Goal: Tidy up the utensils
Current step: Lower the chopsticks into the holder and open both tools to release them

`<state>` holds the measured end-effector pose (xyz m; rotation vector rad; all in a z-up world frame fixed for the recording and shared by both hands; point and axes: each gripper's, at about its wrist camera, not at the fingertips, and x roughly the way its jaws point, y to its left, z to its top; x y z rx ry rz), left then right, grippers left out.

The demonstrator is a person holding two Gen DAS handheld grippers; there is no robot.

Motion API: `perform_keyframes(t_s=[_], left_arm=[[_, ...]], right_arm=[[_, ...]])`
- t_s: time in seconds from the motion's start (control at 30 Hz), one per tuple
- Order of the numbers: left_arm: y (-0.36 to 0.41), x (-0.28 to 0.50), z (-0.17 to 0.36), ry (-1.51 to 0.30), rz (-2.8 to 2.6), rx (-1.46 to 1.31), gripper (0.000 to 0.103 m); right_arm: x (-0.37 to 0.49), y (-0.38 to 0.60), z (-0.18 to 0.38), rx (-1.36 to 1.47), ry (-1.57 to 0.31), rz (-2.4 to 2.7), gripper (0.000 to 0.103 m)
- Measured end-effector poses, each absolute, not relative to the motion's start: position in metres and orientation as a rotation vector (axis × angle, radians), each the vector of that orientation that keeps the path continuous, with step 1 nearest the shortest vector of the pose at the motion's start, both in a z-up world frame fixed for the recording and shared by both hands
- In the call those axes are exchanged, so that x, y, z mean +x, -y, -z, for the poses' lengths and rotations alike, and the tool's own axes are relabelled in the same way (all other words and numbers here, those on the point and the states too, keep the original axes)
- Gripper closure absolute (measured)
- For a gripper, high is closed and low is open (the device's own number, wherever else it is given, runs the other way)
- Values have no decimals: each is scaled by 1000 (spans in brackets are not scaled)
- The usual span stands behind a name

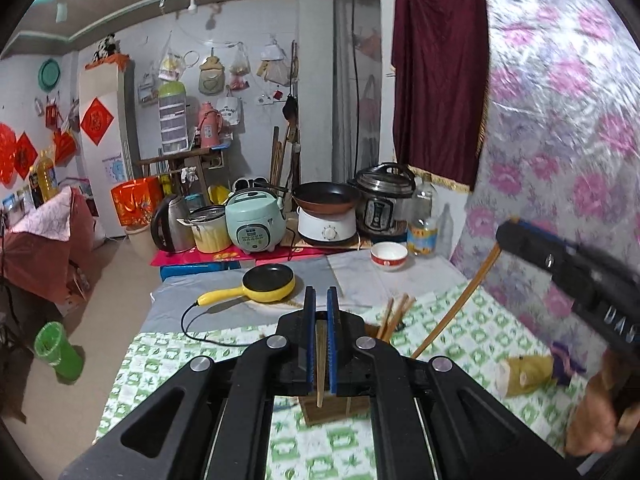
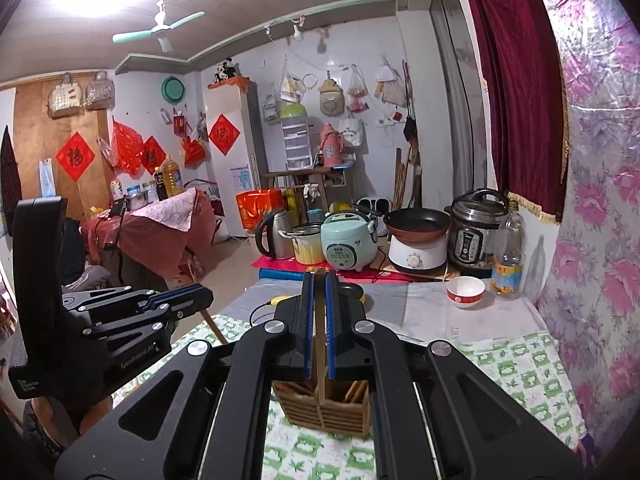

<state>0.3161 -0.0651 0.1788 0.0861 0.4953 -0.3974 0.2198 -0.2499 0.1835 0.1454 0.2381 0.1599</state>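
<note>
Behind the left claw (image 1: 321, 300), the wooden holder (image 1: 334, 410) is mostly hidden.

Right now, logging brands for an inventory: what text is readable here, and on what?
"GenRobot.AI": body of the left gripper.
"DAS": body of the right gripper, partly cut off.
"福": red paper diamond on the wooden panel.
Bottle label, rice cooker panel, tote bag print: too small to read.
</note>
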Motion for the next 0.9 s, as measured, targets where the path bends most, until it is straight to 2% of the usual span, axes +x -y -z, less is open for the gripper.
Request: perform_keyframes(t_s=[0.6, 0.63, 0.67, 0.73, 0.9], left_arm=[[67, 388, -128, -582, 443, 1, 97], [67, 390, -121, -587, 445, -7, 94], [67, 392, -115, -596, 438, -11, 71], [63, 396, -103, -622, 396, -14, 38], [42, 390, -104, -632, 347, -34, 36]], right_arm=[[308, 238, -131, 124, -356, -119, 95], [313, 237, -122, 117, -376, -127, 91], [319, 235, -113, 108, -398, -132, 91], [328, 235, -97, 99, -451, -121, 88], [313, 237, -103, 111, -435, -120, 85]])
